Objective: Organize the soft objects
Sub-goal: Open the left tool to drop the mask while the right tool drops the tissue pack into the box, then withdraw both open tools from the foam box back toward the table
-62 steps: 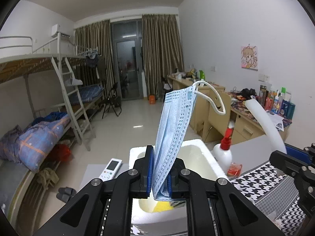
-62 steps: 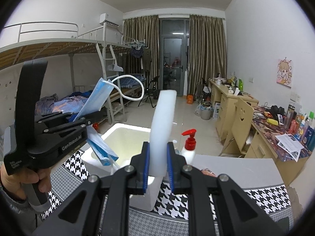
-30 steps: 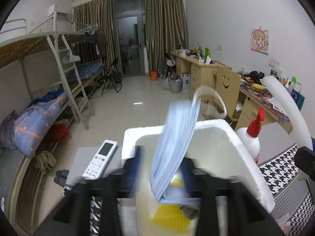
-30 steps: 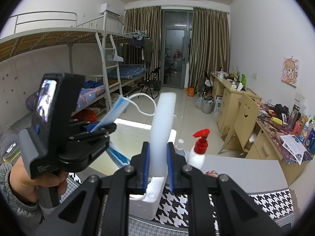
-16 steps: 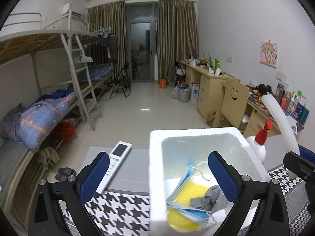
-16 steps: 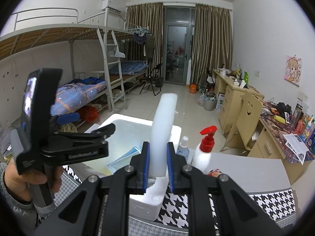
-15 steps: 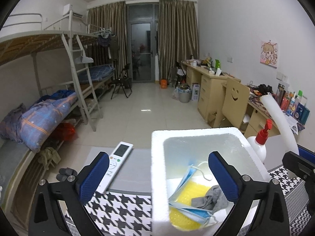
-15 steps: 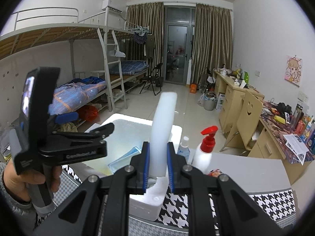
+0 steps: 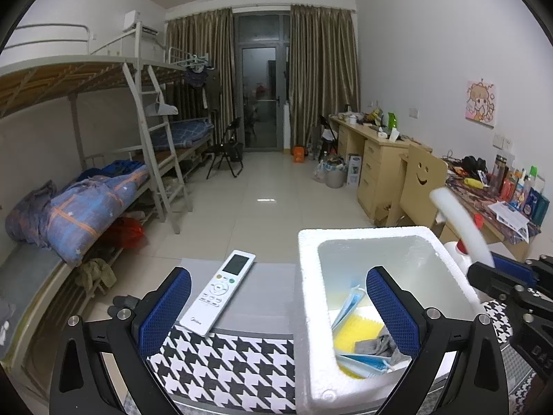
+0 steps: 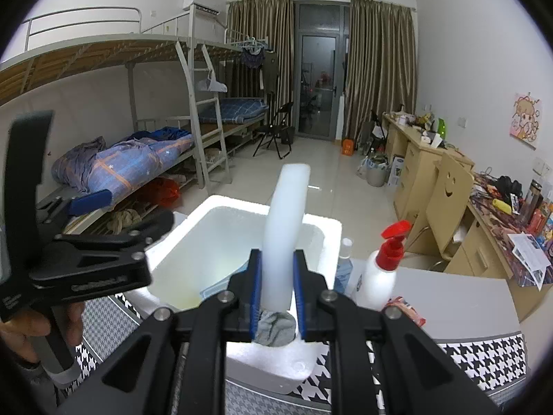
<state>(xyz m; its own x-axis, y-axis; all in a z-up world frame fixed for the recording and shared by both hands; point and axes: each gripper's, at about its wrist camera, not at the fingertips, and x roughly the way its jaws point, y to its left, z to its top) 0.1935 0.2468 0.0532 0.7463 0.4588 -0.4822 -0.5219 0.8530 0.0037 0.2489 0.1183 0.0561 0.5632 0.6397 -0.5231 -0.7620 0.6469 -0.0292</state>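
A white foam box [image 9: 307,297] stands on the table; it also shows in the right wrist view [image 10: 193,221]. Inside lie a blue face mask [image 9: 347,307], a yellow sponge [image 9: 356,332] and a grey cloth [image 9: 378,344]. My left gripper [image 9: 276,307] is open and empty, straddling the box's left wall. My right gripper [image 10: 276,287] is shut on a white foam strip [image 10: 287,221] that stands upright above the box's near edge; the strip also shows in the left wrist view [image 9: 459,228].
A white remote control [image 9: 221,290] lies left of the box on the grey table top. A pump bottle with a red head [image 10: 383,266] and a small clear bottle [image 10: 344,263] stand right of the box. A houndstooth cloth [image 9: 221,359] covers the near table.
My left gripper opened and dropped the blue face mask into the foam box, then drew back left. The right gripper kept hold of the foam strip.
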